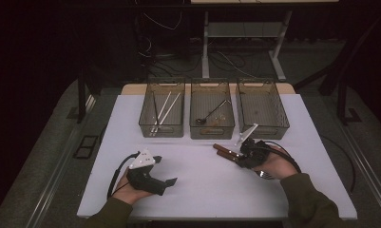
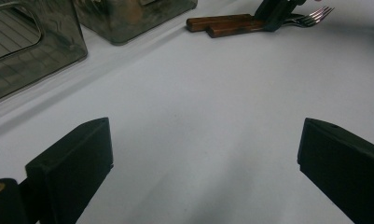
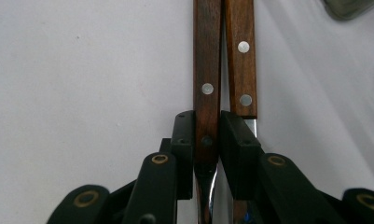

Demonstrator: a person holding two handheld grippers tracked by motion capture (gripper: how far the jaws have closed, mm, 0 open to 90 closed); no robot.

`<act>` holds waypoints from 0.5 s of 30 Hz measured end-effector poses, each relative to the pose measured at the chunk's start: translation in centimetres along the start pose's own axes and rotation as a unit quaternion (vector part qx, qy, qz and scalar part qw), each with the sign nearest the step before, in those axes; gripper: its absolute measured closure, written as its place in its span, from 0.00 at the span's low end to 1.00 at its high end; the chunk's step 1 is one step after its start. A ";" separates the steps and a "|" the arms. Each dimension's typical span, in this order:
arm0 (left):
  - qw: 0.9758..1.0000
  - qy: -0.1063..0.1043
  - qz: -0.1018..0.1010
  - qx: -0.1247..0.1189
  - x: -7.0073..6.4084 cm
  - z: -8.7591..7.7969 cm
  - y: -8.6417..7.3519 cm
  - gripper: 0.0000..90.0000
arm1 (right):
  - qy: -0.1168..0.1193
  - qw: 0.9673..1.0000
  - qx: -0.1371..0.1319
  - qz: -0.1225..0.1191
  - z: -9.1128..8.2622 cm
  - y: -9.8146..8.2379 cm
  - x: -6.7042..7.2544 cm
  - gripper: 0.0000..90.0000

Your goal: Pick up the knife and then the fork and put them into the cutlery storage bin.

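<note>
Three mesh bins sit in a row at the far side of the white table [image 1: 202, 190]; places below are told from the middle bin [image 1: 212, 116]. Nearer the person and to its left, the left gripper [image 1: 166, 183] rests on the table, jaws wide with nothing between them. Nearer and slightly right, the right gripper [image 3: 207, 156] has its jaws narrowed onto one wooden-handled fork [image 3: 206, 70], pads pressing its handle. Just beside it lies a second wooden-handled utensil [image 3: 240, 56], handles touching.
</note>
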State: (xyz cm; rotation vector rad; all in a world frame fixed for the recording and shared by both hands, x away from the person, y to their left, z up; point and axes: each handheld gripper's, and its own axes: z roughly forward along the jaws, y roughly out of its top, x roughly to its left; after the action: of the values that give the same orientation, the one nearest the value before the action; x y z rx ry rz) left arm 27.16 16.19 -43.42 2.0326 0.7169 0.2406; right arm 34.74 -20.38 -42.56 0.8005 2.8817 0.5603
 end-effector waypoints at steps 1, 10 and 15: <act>1.000 0.000 0.000 0.000 0.0 0.0 0.0 0.02 | 0.006 1.000 0.009 0.004 0.0 0.3 0.0 0.84; 1.000 -0.004 0.001 0.002 -0.1 0.1 0.0 0.02 | 0.002 0.994 0.114 -0.004 0.6 3.2 0.2 0.84; 1.000 -0.007 0.004 0.003 -0.2 0.1 0.0 0.02 | -0.007 0.989 0.151 -0.013 1.0 4.1 0.1 0.85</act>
State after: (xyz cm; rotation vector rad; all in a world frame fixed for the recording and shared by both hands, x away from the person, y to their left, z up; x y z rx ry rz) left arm 27.09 15.99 -43.45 2.0417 0.7017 0.2301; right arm 36.83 -16.75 -41.98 0.7959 2.9995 0.1149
